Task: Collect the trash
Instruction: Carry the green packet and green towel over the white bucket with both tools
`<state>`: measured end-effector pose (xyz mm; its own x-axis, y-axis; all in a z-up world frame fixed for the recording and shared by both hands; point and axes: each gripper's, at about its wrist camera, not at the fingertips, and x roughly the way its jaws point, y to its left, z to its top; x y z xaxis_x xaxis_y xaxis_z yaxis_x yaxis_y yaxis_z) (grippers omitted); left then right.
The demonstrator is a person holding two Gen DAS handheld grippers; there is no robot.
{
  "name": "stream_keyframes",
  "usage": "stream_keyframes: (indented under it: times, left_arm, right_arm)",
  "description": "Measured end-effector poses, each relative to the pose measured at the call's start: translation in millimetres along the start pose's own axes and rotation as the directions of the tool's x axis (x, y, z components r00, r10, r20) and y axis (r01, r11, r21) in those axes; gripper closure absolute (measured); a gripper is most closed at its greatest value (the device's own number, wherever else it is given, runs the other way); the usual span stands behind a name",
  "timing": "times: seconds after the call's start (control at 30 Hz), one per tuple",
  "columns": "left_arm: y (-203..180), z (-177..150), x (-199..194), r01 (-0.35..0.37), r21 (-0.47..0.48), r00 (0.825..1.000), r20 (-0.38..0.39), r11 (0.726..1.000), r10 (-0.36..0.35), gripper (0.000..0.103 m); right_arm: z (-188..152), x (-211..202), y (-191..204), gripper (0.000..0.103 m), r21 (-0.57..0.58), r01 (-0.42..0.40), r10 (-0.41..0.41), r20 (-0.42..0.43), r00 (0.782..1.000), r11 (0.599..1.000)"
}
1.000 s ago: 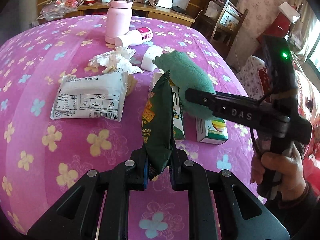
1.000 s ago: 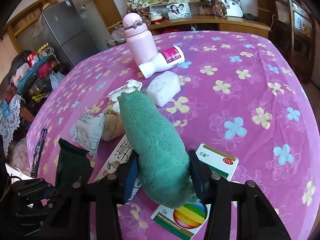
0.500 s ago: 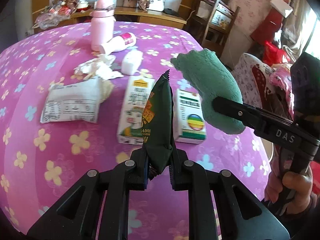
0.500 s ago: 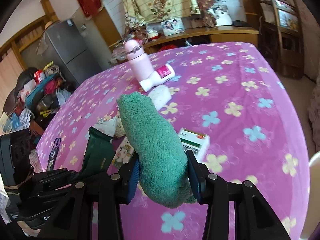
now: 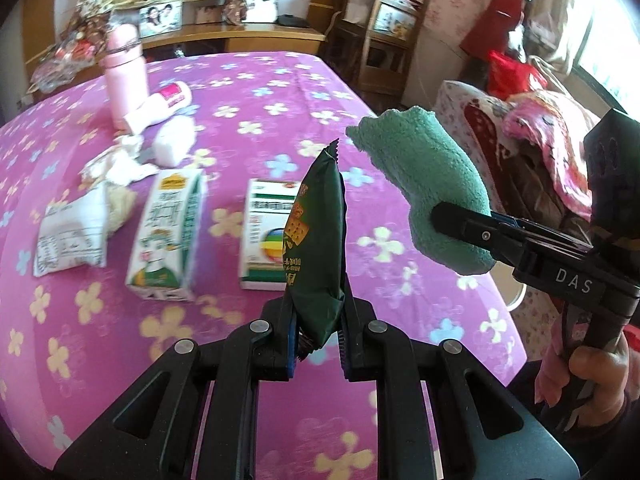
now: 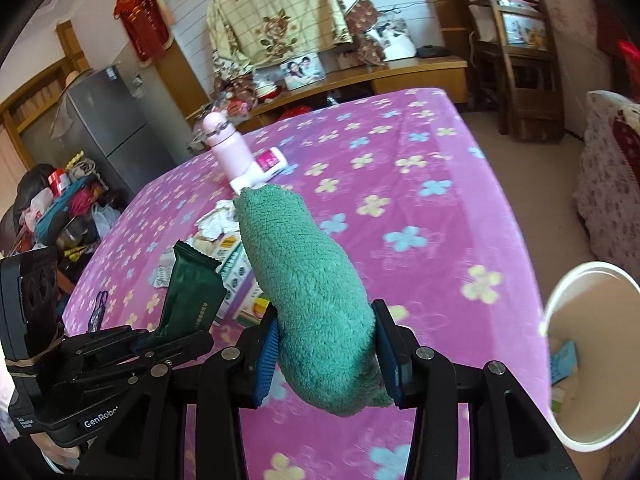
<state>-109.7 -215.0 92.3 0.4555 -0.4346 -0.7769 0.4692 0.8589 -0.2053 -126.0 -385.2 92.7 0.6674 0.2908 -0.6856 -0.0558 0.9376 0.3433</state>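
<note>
My left gripper is shut on a dark green snack wrapper, which stands upright above the purple flowered tablecloth. My right gripper is shut on a rolled green towel; in the left wrist view that towel hangs at the right, held by the right gripper in a person's hand. The wrapper and left gripper show at the lower left of the right wrist view. A white bin with some scraps inside stands beside the table at the right.
On the cloth lie a milk carton, a medicine box, a white packet, crumpled tissue, a white block, a lying white bottle and an upright pink flask. A padded chair stands right of the table.
Both grippers have risen and drawn back toward the table's right edge with the wrapper and the towel still held. The white bin has come into the right wrist view.
</note>
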Motion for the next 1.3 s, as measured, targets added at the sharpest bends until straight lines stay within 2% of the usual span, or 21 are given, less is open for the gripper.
stream_keyframes:
  times: [0.33, 0.7, 0.9, 1.3]
  left_arm:
    - [-60.3, 9.6, 23.2, 0.045, 0.095, 0.999, -0.03, 0.994, -0.043, 0.09]
    - [-133.3, 15.5, 54.4, 0.104, 0.202, 0.993, -0.071, 0.974, -0.092, 0.09]
    - [-162.6, 18.9, 74.7, 0.156, 0.218, 0.985, -0.104, 0.963, -0.136, 0.09]
    - [-205.7, 26.4, 115.0, 0.195, 0.229, 0.974, -0.16, 0.954, -0.161, 0.09]
  right_arm:
    - [-13.0, -38.6, -57.4, 0.061, 0.074, 0.068, -0.07, 0.027, 0.997, 0.995]
    - [-28.8, -77.0, -133.9, 0.061, 0.191, 0.152, -0.163, 0.042, 0.986, 0.97]
    - [-38.8, -91.9, -173.6, 0.061, 0.262, 0.197, -0.213, 0.036, 0.976, 0.945]
    - [-52.2, -99.1, -231.5, 0.061, 0.361, 0.272, -0.288, -0.009, 0.957, 0.892]
